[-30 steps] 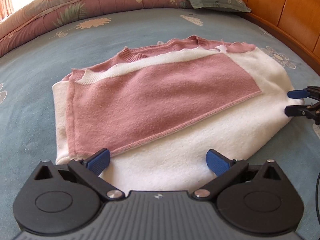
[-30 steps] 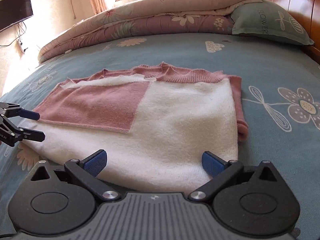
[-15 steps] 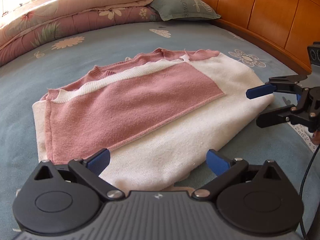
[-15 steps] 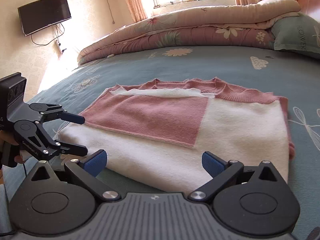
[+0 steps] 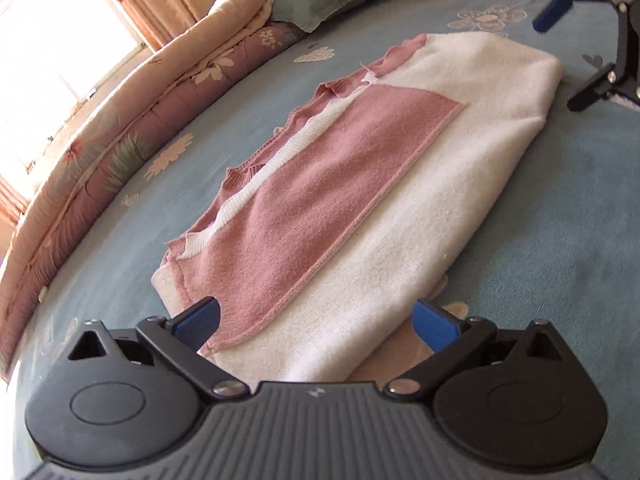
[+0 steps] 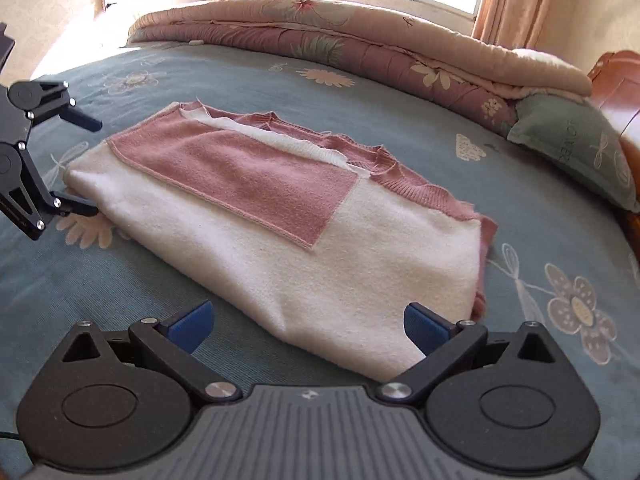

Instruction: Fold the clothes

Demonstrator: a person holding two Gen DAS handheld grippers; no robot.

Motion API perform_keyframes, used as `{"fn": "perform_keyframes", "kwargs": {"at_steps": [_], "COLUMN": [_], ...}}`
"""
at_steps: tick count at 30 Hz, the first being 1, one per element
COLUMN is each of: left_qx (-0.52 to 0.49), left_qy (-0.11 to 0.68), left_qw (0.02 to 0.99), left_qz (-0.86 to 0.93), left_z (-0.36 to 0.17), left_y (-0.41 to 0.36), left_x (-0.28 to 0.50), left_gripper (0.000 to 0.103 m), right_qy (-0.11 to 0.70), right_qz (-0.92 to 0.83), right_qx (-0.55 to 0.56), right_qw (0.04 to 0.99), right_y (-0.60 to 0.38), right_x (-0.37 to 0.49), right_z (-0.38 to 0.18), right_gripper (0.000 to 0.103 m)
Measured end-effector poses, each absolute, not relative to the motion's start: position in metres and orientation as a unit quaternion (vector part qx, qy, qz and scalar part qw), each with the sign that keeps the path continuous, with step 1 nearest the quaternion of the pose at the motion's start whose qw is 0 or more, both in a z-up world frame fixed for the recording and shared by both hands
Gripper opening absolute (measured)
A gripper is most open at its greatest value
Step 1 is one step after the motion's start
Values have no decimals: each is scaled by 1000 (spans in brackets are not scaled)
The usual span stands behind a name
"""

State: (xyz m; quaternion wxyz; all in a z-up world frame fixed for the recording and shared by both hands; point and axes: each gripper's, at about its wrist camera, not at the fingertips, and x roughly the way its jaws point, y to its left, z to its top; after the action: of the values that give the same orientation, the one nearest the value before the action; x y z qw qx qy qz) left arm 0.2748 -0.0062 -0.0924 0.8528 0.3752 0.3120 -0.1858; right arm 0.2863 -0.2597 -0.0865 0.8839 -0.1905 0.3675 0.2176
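While my left gripper [image 5: 316, 322] and right gripper [image 6: 306, 322] gape empty, the folded pink-and-white fleecy sweater [image 6: 280, 216] runs lengthwise between them, one short end near each.

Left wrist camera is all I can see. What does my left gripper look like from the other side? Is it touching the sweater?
Observer: In the right wrist view the left gripper is open at the sweater's end. Its lower finger sits right by the white edge. I can't tell if it touches.
Operator: And the other one's fingers?
Observer: The right gripper is open too. The sweater's near white corner lies between its fingers, not clamped.
Operator: Any pink sticking out over there?
Observer: Yes, a pink layer peeks from under the white at that end.
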Motion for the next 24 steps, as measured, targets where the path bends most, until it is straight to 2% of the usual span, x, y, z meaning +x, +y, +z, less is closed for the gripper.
{"fn": "perform_keyframes", "kwargs": {"at_steps": [3, 8, 17, 24], "left_qx": [500, 555, 581, 601], "left_qy": [273, 241, 195, 212], "left_qw": [803, 777, 767, 757], "left_qz": [-176, -174, -189, -146], "left_z": [-114, -124, -134, -144], "left_y": [-20, -31, -77, -33], "left_x": [260, 261, 290, 294], "left_gripper": [102, 103, 103, 103], "right_qy": [356, 328, 214, 207], "right_qz": [185, 144, 196, 169], "right_qx": [-301, -451, -534, -564], "right_qw": [865, 817, 794, 781], "right_y": [-253, -237, -166, -205], "right_x": [281, 278, 295, 300], "right_z": [-98, -119, -129, -133], "right_gripper": [103, 103, 103, 103]}}
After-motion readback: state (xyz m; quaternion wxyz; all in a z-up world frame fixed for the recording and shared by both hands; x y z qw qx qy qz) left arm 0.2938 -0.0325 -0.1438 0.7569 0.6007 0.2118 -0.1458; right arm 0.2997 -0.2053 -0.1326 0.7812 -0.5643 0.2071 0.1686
